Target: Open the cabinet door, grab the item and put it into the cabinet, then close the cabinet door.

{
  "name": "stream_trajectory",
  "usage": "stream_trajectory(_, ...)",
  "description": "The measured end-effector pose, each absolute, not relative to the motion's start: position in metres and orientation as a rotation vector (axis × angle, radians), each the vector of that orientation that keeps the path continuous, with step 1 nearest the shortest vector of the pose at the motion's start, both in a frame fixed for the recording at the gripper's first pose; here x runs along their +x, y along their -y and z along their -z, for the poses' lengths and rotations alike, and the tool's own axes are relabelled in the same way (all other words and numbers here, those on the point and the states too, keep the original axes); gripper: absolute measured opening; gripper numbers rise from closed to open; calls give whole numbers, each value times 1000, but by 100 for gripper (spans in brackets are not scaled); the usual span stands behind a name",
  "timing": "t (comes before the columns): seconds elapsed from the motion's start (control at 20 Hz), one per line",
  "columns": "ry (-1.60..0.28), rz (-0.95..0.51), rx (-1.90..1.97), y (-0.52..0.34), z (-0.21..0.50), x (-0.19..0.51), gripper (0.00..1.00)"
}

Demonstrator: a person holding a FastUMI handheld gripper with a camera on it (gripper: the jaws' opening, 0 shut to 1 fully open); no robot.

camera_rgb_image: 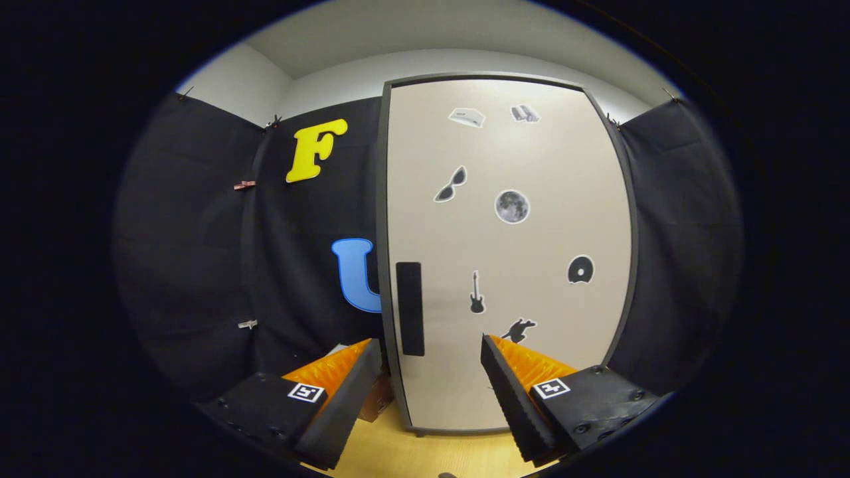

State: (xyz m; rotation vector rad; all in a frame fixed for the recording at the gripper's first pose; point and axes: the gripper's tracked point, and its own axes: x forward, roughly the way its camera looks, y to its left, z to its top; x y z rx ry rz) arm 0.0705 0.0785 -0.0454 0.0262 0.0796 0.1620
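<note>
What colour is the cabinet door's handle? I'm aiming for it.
Black, a vertical strip handle on the beige door, gripper view.

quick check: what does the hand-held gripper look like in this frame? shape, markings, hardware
The hand-held gripper has two long wedge-shaped fingers with ridged, sawtooth inner faces and ribbed outer sides. Each finger sits on a blocky mount with round screw heads, and each mount carries a small square black-and-white fiducial marker. No cables are visible. The fingers stand apart, with nothing between them.

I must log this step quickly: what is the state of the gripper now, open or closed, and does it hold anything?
Gripper: open, holding nothing; its fingers are spread apart in front of the closed cabinet door, near the handle.
</note>
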Motion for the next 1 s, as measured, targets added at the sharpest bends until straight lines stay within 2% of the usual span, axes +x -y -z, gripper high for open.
stream_trajectory(0.75,-76,-63,-12,-94,72,162,98)
stream_trajectory(0.95,-40,-29,-10,-99,65,175,87)
stream_trajectory(1.0,-40,-33,-1,-103,65,176,75)
